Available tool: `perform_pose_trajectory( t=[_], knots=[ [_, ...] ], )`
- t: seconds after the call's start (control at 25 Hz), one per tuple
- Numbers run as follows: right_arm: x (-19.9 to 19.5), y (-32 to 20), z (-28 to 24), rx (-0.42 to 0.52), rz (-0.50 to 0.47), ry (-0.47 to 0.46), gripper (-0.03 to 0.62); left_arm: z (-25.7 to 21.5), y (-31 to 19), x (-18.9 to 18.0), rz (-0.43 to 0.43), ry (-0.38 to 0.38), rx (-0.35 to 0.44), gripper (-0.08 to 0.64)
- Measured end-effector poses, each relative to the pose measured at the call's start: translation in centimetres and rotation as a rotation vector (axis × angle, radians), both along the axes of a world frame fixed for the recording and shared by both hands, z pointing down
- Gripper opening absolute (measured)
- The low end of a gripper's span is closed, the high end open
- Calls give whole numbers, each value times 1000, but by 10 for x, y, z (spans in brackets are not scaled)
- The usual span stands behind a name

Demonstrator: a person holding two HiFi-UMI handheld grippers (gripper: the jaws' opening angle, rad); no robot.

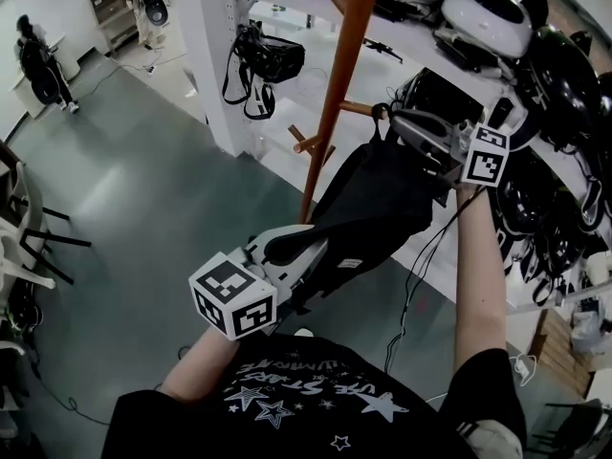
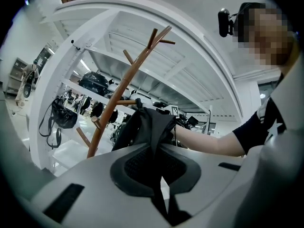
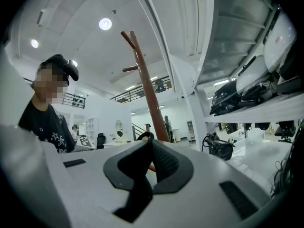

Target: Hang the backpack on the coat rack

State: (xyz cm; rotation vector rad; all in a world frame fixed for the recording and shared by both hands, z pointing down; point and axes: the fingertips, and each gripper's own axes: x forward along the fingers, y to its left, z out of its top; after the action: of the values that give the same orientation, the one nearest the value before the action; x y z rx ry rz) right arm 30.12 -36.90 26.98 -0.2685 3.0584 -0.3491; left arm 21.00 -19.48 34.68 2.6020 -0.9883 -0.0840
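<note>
Backpack [image 1: 368, 208]: black, off the floor, stretched on a slant across the centre of the head view between the two grippers, just right of the coat rack [image 1: 335, 94].

Left gripper [image 1: 304, 247]: at the lower end of the backpack, centre-left of the frame. In the left gripper view its jaws are pressed together on a fold of black backpack [image 2: 145, 127] fabric, and the pinched fabric runs on past the left gripper [image 2: 154, 148] tips towards the coat rack [image 2: 118, 94].

Right gripper [image 1: 397, 122]: upper right of centre, at the top of the backpack. In the right gripper view its jaws are closed on the thin black loop [image 3: 145, 137], which pokes out just above the right gripper [image 3: 148, 144] tips, with the coat rack [image 3: 147, 89] pole directly behind.

Loop [image 1: 381, 113] sits at the tip of a brown peg [image 1: 359, 108] (whether it is hooked over it, I cannot tell).

White shelves [image 1: 287, 8] fill the top and right of the head view.
</note>
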Motion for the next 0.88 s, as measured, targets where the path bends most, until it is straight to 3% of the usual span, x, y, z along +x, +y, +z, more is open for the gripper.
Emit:
perform_pose_trajectory(
  t=[0.48,0.88],
  knots=[
    [-32,-32,26,-39,12,16,31,26,-30,-22,-39,-27,-49,41],
    [-61,-48,40,-47,63,-36,31,62,-59,-57,-44,-128,-66,41]
  ],
)
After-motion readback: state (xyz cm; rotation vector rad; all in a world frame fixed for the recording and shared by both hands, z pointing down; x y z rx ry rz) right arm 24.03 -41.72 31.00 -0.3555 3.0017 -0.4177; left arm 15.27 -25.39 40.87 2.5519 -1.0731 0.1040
